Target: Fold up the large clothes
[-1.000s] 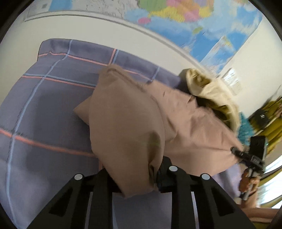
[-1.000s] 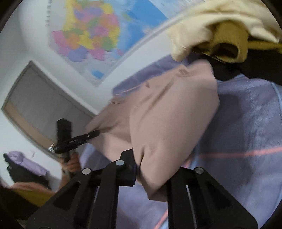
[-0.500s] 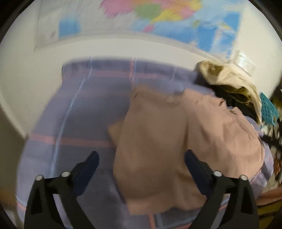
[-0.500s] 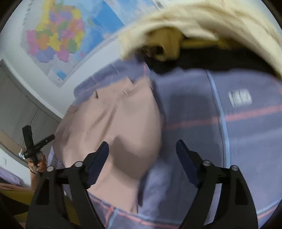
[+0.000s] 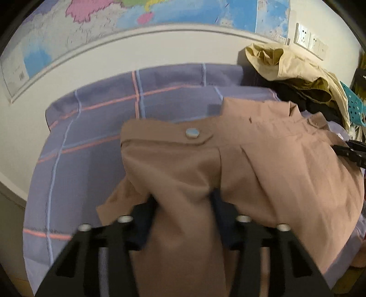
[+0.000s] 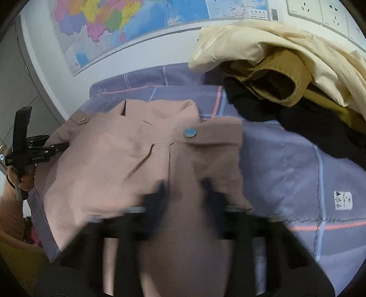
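On the wall behind the bed I see a large coloured map (image 5: 160,13); its print is too small for me to read. Beneath it the purple checked bedspread (image 5: 96,128) covers the bed, and near its right side in my right view a small white tag (image 6: 342,200) carries symbols I cannot make out. The tan coat (image 5: 263,164) lies spread across the bedspread, collar toward the wall, a round pale button (image 5: 192,132) on its shoulder tab. Just beyond its collar, to the right, a heap of cream, mustard and black clothes (image 6: 286,68) sits on the bed. White wall sockets (image 6: 320,10) show above that heap.

Both hands point downward at the coat. My left tool (image 5: 184,203) is closing, a bunched fold of the coat between its fingers, which press on it. My right tool (image 6: 183,194) is closing too, blurred, with a fold of the same coat pinched between its fingers.
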A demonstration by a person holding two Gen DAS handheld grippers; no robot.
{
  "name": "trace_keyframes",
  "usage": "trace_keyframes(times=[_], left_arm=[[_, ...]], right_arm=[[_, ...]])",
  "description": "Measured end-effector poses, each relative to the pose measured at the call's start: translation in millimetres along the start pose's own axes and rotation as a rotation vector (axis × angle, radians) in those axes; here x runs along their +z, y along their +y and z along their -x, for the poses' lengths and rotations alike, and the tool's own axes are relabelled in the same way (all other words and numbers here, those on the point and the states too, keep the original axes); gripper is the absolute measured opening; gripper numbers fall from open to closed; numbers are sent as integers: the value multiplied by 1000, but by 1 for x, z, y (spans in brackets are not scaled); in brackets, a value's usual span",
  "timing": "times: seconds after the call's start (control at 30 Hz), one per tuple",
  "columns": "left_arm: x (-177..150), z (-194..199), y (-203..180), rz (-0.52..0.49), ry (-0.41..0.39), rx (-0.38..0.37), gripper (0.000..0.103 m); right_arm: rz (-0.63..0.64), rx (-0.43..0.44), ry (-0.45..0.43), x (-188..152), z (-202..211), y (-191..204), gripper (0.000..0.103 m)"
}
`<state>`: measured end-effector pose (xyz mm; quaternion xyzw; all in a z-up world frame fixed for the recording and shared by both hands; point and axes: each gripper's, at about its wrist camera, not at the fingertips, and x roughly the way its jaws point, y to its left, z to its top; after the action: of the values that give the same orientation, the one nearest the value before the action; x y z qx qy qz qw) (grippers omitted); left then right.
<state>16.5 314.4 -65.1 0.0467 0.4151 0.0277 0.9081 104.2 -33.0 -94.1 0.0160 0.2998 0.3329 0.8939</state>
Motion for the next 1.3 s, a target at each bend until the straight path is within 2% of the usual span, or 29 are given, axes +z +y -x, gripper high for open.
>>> trace_keyframes(times=[0.07, 0.13, 0.23, 0.3, 0.33, 0.37, 0.4, 0.43, 0.47, 0.53, 0.57, 0.67, 0.77, 0.83, 0.93, 1.2, 1.3], left_arm=[[7, 0, 0, 7, -8, -3, 21], [18, 2, 4, 26, -28, -20, 15], [32, 10, 11, 62, -78, -31, 14], [38, 8, 12, 74, -92, -21, 14], [38, 4, 13, 71, -80, -19, 18], [36, -4, 14, 69, -52, -6, 27], [33, -12, 17, 81, -26, 5, 32], [29, -17, 19, 86, -10, 6, 41], [26, -20, 21, 88, 0, 5, 46], [22, -16, 22, 92, -15, -1, 47], [20, -11, 21, 88, -28, 1, 52], [17, 3, 16, 72, -70, 49, 59], [14, 15, 11, 59, -93, 94, 64], [12, 20, 8, 55, -104, 119, 68], [8, 27, 5, 46, -116, 142, 68], [1, 32, 5, 42, -116, 136, 69], [-1, 23, 11, 59, -84, 149, 69]], right_arm=[[-16, 17, -25, 6, 6, -3, 6], [1, -6, -64, 12, 15, -1, 4], [-27, -2, -196, 29, 37, -3, 4], [-51, 6, -193, 31, 33, -9, 4], [-59, 8, -144, 30, 22, -12, 4], [-64, -12, -88, 26, 8, -16, 8], [-71, -20, -60, 23, 1, -19, 16], [-81, -21, -38, 20, -5, -23, 18], [-101, -19, -28, 17, -8, -28, 25], [-129, -14, -40, 14, -6, -33, 30], [-133, -17, -44, 14, -4, -34, 35], [-126, -29, -66, 15, 8, -29, 56], [-112, -38, -111, 16, 24, -22, 66], [-106, -29, -139, 15, 35, -17, 68], [-85, -11, -152, 11, 44, -10, 69], [-14, 68, -113, 1, 39, 19, 69], [-9, 47, -72, 0, 21, 18, 66]])
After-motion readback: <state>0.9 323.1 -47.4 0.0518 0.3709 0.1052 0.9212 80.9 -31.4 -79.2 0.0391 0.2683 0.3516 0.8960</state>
